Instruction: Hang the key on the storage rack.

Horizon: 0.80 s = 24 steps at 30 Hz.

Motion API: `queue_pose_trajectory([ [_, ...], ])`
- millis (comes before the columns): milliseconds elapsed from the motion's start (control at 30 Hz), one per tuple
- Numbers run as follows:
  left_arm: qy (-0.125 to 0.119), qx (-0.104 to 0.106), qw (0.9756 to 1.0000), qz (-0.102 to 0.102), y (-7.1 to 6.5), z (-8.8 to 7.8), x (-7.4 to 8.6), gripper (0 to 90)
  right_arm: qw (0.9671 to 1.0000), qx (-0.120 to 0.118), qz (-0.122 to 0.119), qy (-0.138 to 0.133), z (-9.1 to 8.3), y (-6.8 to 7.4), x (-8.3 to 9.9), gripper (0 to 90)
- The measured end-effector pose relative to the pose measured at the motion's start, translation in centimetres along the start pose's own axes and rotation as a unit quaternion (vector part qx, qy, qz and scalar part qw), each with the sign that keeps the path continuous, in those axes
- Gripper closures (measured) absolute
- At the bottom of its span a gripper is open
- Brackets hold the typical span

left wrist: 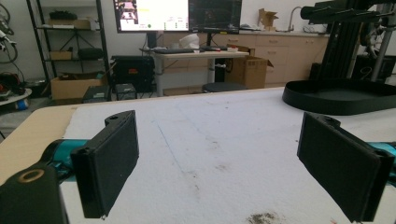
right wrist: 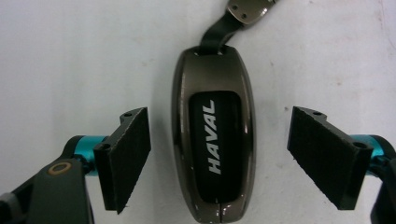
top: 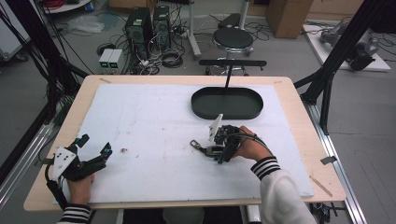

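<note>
You work under even, bright overhead light; shadows on the desk [top: 154,116] stay soft. Between the right jaws, the key fob [right wrist: 214,140] shows glare along its glossy rim. Beyond the left jaws the background room looks slightly soft, and both jaws blur at the bottom edge.

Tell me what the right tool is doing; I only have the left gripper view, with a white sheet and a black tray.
Observer: The right tool points down over a dark car key lying flat on the white sheet, one jaw on each side of it.
Operator: Is the key gripped?
Observer: No, both pads stand clear of the key's sides, with sheet showing in the gaps.
Operator: Any marking on the key?
Observer: Its black panel reads HAVAL, and a strap with a metal tab runs off its far end.
Operator: Where is it relative to the tray?
Observer: In the high view it lies just in front of the black oval tray, on the person's side.
</note>
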<state>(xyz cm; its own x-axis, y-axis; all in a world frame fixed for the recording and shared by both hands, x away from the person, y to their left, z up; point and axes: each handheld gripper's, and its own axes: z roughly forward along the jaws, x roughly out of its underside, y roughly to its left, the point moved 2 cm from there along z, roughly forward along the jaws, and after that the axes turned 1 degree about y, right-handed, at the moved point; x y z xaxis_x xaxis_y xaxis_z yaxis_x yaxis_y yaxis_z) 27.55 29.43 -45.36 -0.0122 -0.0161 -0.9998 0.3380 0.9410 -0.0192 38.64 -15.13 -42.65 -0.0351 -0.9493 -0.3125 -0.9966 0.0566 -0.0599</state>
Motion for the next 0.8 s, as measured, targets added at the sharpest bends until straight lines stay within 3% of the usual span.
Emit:
queue_pose_trajectory([
  [200,0.001,0.000,1.0000,0.000,0.03,0.00,0.00,13.1,0.9999,-0.008,-0.003,0.009,0.12,0.02,-0.24,31.3],
  [300,0.001,0.000,1.0000,0.000,0.04,0.02,0.00,13.1,0.9997,-0.016,-0.012,0.011,0.19,-0.01,-0.45,42.4],
  [400,0.002,0.000,1.0000,-0.001,0.04,0.03,0.00,13.1,0.9996,-0.014,-0.016,0.018,0.23,0.03,-0.51,46.8],
  [800,0.002,0.000,1.0000,0.000,0.02,0.02,0.00,13.1,0.9997,-0.015,0.000,0.019,0.20,-0.03,-0.45,47.8],
])
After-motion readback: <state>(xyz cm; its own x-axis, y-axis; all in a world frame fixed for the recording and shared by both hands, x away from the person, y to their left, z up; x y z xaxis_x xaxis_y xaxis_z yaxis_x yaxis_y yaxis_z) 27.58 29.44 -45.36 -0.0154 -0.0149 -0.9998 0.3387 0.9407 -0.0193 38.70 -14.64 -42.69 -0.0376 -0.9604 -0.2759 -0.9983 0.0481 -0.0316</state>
